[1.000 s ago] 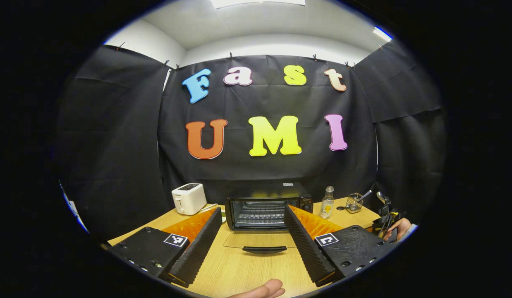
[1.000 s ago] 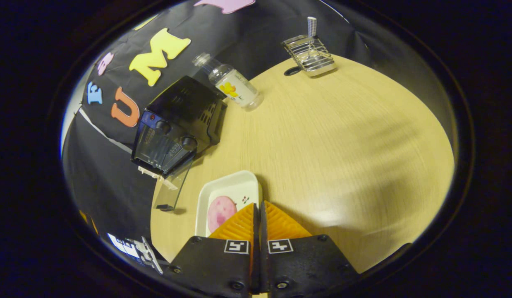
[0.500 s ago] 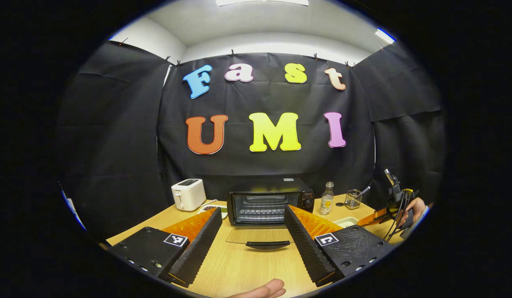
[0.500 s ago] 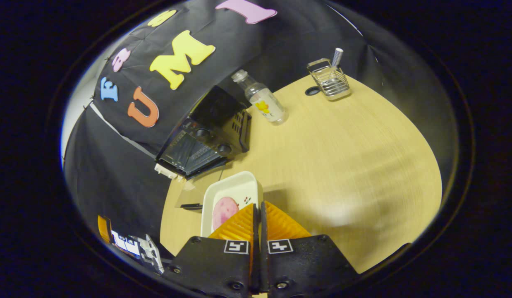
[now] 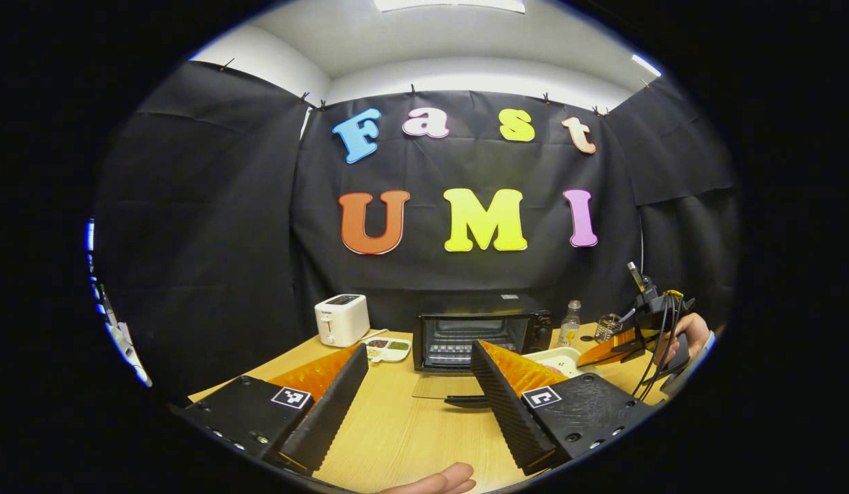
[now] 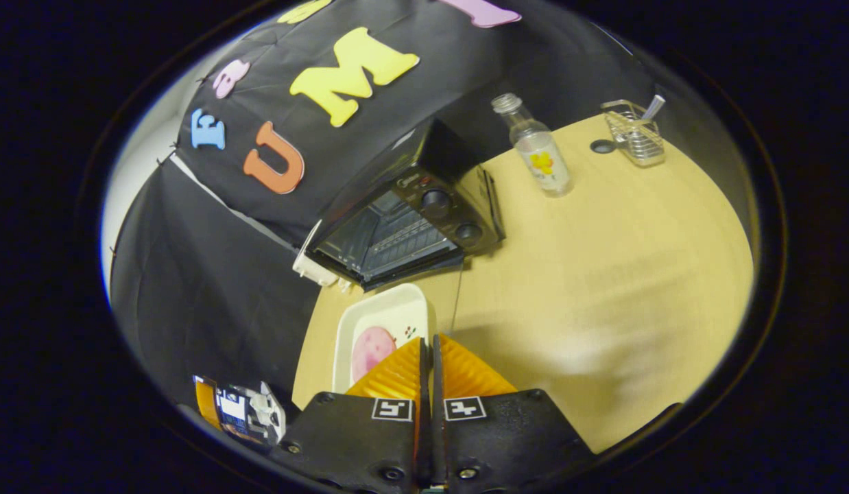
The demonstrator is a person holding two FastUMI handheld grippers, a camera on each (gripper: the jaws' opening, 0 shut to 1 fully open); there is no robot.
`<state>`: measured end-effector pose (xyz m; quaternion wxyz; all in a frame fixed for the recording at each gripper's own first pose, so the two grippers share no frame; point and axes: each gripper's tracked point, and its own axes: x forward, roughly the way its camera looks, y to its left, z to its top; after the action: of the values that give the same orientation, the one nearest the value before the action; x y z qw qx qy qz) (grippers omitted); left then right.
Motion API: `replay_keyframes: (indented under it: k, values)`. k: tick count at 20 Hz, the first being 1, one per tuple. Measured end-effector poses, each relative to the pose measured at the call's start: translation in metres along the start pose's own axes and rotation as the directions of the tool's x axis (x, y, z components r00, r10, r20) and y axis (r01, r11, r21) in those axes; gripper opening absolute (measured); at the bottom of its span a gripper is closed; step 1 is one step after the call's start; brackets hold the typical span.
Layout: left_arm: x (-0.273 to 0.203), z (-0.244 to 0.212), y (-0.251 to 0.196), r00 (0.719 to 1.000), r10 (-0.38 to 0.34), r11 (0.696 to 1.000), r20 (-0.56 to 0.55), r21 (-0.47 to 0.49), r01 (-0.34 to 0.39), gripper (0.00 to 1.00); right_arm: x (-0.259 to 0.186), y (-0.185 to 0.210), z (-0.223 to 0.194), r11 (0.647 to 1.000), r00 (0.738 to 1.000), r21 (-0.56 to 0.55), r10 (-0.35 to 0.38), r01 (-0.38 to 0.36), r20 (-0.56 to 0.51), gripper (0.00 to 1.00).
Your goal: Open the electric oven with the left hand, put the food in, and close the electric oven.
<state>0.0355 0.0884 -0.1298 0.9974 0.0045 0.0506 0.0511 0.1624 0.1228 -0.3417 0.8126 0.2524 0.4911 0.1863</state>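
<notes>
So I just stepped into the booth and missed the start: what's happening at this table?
A person is loading food into an electric oven with two handheld grippers. The oven's glass door is already down flat on the wooden table. The right gripper is shut on the rim of a white tray carrying a pink piece of food, held in front of the oven's opening. The left gripper is open and holds nothing, facing the oven.

Left tool (image 5: 417,384) gapes wide; right tool (image 6: 429,357) is pressed closed.
</notes>
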Motion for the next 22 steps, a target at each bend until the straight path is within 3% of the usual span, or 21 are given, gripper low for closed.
replay_keyframes:
  k: [1, 8, 11, 14, 17, 19, 22]
  values:
    - [-0.002, -0.002, 0.006, 1.000, 0.007, 1.000, 0.001, 0.007, -0.007, 0.96, 0.011, 0.009, -0.003, 1.000, 1.000, 0.004, -0.004, 0.004, -0.015, 0.07]
    - [-0.016, -0.016, 0.047, 0.998, 0.069, 0.997, -0.008, 0.030, -0.069, 0.96, 0.097, 0.062, 0.020, 0.997, 0.999, 0.070, -0.041, 0.042, -0.006, 0.04]
    - [-0.017, -0.020, 0.070, 0.992, 0.130, 0.990, 0.003, 0.061, -0.129, 0.96, 0.127, 0.071, 0.047, 0.992, 0.995, 0.102, -0.078, 0.070, 0.070, 0.04]
    - [-0.013, -0.023, 0.076, 0.989, 0.151, 0.987, 0.004, 0.051, -0.151, 0.96, 0.151, 0.071, 0.076, 0.976, 0.983, 0.204, -0.102, 0.070, 0.150, 0.04]
    - [-0.011, -0.021, 0.075, 0.989, 0.148, 0.988, 0.019, 0.039, -0.148, 0.96, 0.173, 0.064, 0.105, 0.960, 0.964, 0.272, -0.126, 0.060, 0.233, 0.04]
    - [-0.009, -0.023, 0.071, 0.990, 0.138, 0.990, 0.023, 0.030, -0.138, 0.96, 0.189, 0.052, 0.124, 0.950, 0.937, 0.305, -0.169, 0.071, 0.307, 0.04]
    - [-0.005, -0.029, 0.067, 0.992, 0.125, 0.992, 0.010, 0.022, -0.125, 0.96, 0.213, 0.046, 0.141, 0.953, 0.906, 0.297, -0.179, 0.063, 0.383, 0.04]
